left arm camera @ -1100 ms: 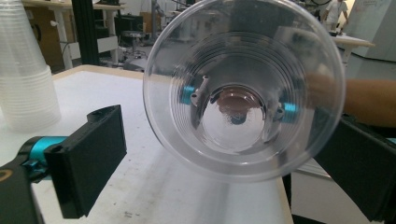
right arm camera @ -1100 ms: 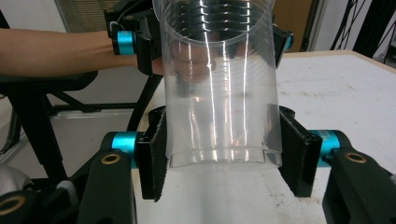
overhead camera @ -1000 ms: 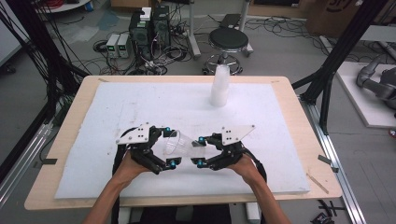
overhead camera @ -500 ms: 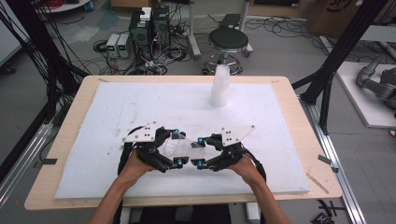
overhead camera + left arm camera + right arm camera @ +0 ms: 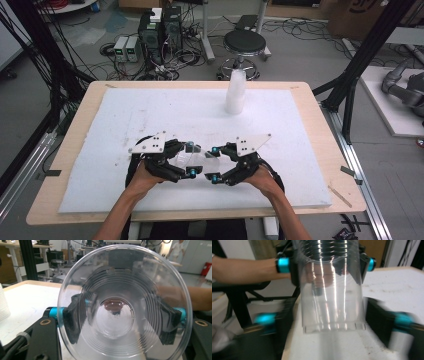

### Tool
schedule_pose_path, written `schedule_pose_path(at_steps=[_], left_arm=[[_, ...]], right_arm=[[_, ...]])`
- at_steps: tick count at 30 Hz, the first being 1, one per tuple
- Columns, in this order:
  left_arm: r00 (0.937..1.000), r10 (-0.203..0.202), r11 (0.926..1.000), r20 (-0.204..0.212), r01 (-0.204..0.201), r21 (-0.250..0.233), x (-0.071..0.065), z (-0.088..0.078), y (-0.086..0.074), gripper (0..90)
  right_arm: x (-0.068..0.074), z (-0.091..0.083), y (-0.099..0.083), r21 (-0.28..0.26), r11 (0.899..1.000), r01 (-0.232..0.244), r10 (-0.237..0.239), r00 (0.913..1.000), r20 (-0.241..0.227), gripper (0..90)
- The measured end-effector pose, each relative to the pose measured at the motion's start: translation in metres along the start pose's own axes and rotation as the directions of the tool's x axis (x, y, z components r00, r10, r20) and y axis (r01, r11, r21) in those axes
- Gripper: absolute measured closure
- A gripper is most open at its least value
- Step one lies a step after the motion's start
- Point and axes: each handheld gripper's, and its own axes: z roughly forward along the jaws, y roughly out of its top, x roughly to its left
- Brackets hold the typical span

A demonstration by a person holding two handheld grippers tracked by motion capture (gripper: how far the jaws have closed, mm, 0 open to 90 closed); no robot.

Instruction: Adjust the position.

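The person is handing a clear plastic cup (image 5: 199,161) from one hand to the other, low over the near middle of the bench (image 5: 100,165), which is covered with a white foam sheet. The left tongs (image 5: 192,159) have just been closing and are now clamping the cup by its sides; in the left gripper view the dark pads (image 5: 75,315) are pressing on the wall, with the cup's mouth facing the camera. The right tongs (image 5: 214,162) have just been opening and are standing wide, the cup's base end between them but free of their pads. So the handover looks nearly done: the grip has passed to the left, and the right tongs are yet to draw clear. A stack of white cups (image 5: 235,92) is standing at the far middle, well apart.
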Motion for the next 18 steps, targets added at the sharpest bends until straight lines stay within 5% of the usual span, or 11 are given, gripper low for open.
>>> schedule_pose_path(at_steps=[8, 11, 15, 18], left_arm=[[0.9994, 0.015, 0.9993, -0.032, -0.014, 0.034, 0.000, -0.005, 0.002, 33.2], [0.9977, 0.030, 0.9959, -0.061, -0.024, 0.088, 0.004, -0.009, 0.006, 33.2], [0.9920, 0.061, 0.9785, -0.110, -0.038, 0.203, 0.014, -0.013, 0.020, 33.1], [0.9868, 0.090, 0.9535, -0.135, -0.046, 0.298, 0.024, -0.014, 0.029, 33.0]], right_arm=[[0.006, 0.001, 0.000, 0.041, 0.999, 0.016, -0.018, 0.9987, 0.049, 14.5], [0.007, -0.005, -0.003, 0.049, 0.999, 0.006, -0.012, 0.9921, 0.125, 14.6], [0.008, -0.020, -0.016, 0.053, 0.998, -0.042, 0.025, 0.9567, 0.290, 14.6], [0.007, -0.032, -0.027, 0.050, 0.995, -0.083, 0.057, 0.9218, 0.383, 14.6]])
